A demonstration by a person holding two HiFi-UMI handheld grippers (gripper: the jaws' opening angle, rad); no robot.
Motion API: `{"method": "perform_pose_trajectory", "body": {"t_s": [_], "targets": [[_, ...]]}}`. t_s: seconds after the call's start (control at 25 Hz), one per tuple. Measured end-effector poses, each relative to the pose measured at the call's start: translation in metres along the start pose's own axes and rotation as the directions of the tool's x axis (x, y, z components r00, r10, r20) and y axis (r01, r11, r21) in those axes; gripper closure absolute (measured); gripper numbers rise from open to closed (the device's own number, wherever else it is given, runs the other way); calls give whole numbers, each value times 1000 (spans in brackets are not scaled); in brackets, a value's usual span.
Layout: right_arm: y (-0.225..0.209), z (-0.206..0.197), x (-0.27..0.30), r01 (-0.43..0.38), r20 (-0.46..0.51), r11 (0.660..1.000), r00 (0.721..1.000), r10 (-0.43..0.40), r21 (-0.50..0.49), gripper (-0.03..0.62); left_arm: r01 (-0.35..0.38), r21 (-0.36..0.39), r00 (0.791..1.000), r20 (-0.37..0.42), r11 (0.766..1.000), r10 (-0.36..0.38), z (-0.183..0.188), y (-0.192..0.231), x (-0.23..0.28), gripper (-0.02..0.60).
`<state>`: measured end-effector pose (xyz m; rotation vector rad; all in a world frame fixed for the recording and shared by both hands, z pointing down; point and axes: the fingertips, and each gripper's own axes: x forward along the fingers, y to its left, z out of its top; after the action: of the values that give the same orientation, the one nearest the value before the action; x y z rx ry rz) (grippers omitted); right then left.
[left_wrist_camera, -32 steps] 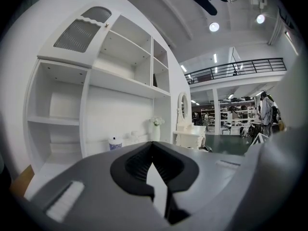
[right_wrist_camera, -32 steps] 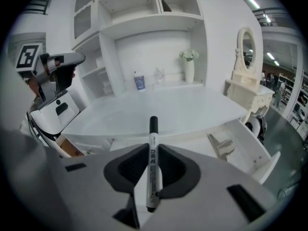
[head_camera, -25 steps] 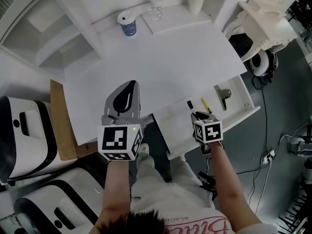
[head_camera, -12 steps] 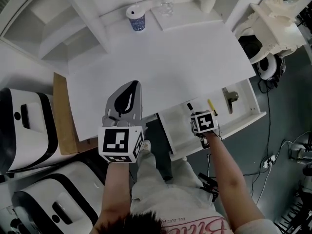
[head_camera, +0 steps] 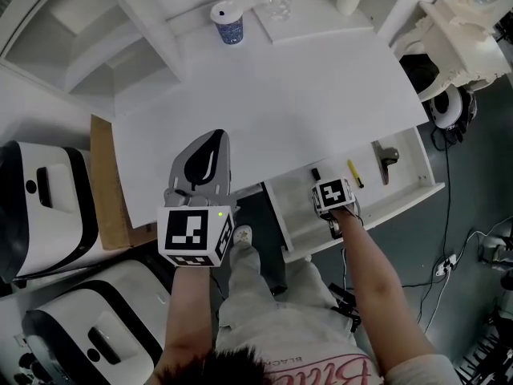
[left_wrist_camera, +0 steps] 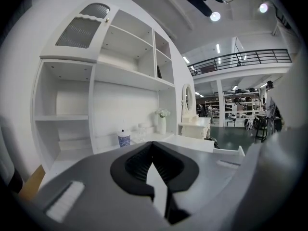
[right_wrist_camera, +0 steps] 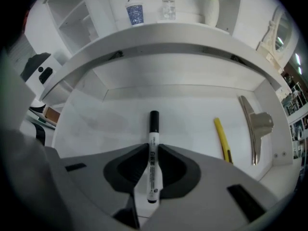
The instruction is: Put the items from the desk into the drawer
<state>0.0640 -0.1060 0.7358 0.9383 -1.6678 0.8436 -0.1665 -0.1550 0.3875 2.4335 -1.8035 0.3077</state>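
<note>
Pinching the marker (right_wrist_camera: 153,165) in its fingers, the right gripper (right_wrist_camera: 153,147) should lay it flat on the drawer (right_wrist_camera: 96,117) floor before letting go; left gripper (left_wrist_camera: 153,146) fingers pressed together, empty.

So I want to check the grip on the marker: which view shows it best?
The right gripper view: the marker lies full length between the jaws of the right gripper, clamped. The head view shows only its black cap beyond the gripper. The left gripper view misses it.

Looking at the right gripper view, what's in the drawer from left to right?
white marker → yellow pen-like tool → silver metal tool
</note>
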Motion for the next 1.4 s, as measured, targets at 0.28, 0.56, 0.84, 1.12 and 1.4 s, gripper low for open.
{"method": "perform_pose_trajectory", "body": {"t_s": [0.28,0.56,0.84,1.12,1.4], "targets": [[0,2,3,32,0,999,999,-32,-17,522,-7,10,1000,-1,1000,7,2,3,-1,572],[8,-2,0,-66,23,995,998,64,70,304,-10,2,1000,8,1000,10,5,2,-2,572],[8,7,-23,-60,82,998,995,57,33,287,-7,0,999,36,1000,7,16,-2,-5,572],[6,26,-64,-55,151,998,987,55,-3,288,-2,16,996,85,1000,0,41,-9,-9,572],[6,44,-109,-45,223,997,973,58,-67,289,0,37,989,149,999,-5,75,-16,-15,572]]}}
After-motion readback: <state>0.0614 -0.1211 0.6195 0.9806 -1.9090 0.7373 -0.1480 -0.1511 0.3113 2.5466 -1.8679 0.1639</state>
